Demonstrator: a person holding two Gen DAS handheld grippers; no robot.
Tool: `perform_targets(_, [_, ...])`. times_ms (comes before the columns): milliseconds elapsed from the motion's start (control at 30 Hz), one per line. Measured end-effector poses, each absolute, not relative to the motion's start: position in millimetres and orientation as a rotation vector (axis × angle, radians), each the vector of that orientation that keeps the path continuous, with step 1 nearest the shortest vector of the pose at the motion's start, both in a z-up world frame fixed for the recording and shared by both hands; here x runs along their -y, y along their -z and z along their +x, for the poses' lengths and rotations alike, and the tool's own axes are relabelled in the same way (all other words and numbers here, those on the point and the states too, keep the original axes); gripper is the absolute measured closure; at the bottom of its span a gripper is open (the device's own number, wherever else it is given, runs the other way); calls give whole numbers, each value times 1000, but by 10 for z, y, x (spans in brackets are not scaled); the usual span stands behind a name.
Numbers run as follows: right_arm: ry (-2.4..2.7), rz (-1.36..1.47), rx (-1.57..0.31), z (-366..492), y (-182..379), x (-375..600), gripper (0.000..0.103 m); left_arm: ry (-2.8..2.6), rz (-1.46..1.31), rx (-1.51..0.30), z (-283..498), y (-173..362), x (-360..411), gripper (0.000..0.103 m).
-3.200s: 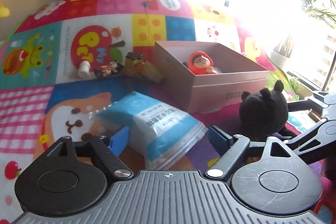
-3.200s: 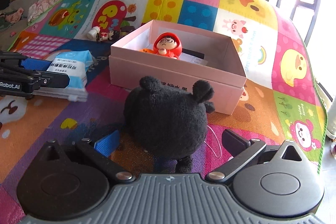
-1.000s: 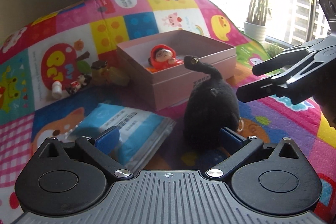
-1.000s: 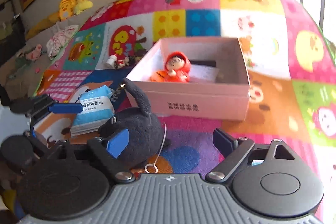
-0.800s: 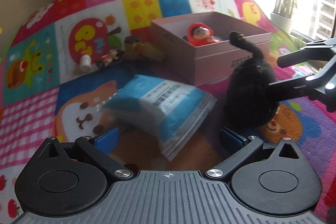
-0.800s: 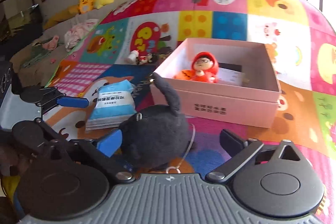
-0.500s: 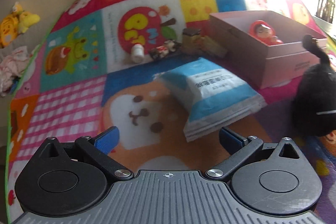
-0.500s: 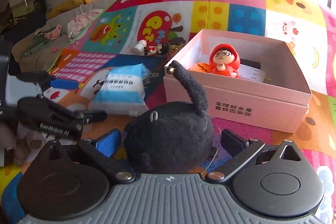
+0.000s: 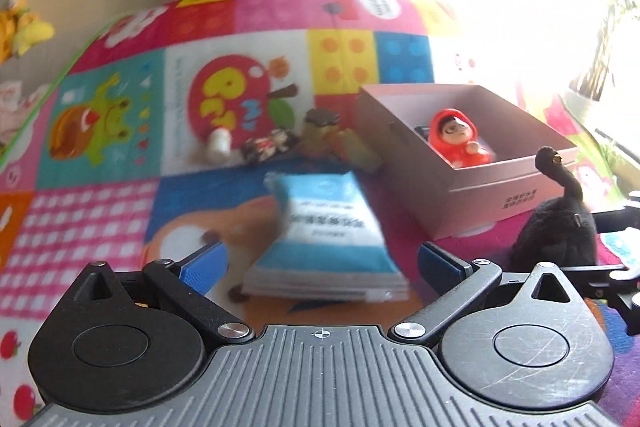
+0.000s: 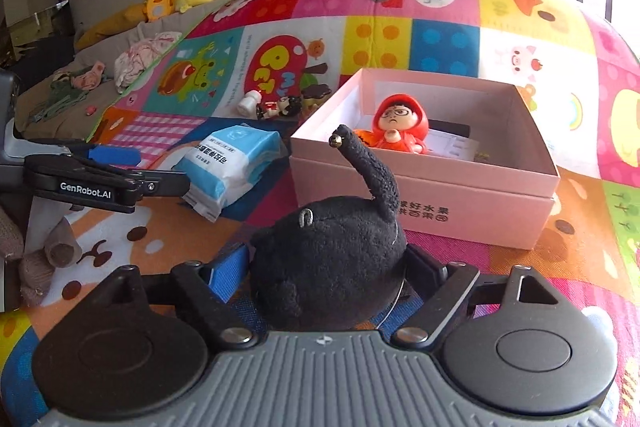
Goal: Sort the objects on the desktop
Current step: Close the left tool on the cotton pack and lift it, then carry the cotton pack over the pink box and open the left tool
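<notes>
Closing right gripper fingers on the soft, light black plush cat before the pink box, squeezing its round body, not the floppy tail; left gripper fingers standing apart around the wipes pack.

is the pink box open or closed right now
Open. The pink box has no lid on it, and the red-hooded figure sits in plain view inside, between its walls.

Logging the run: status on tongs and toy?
Right tongs closing around black plush. Left tongs open, tissue pack ahead. Pink box path unobstructed.
</notes>
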State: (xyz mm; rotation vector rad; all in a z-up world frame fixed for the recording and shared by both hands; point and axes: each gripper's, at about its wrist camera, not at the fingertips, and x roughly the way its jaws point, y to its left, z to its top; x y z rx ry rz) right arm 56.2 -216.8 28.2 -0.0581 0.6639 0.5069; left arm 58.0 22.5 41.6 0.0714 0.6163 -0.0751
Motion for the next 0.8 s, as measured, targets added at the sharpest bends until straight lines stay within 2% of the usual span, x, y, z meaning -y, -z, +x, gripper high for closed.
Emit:
perform_targets(300, [-479,-94,-647,403,-345,2282,19,12,134,-667,1104,-175,-12,0])
perform_targets(367, [-479,-94,-650,414,-336,2289,19,16,142,-669,1114,-162,-30,11])
perform_targets(400, [-480,-92,-652,423,-330,2286,19,20,141,-679,1119,-157,-45,27])
perform_targets(567, [-481,-101,-652,452,-322,2242,19,46,142,-680,1012,-174,-121,34])
perform_targets(800, [-482,-41,-671,410,-441,2419,20,145,178,-625,406,-455,-83,35])
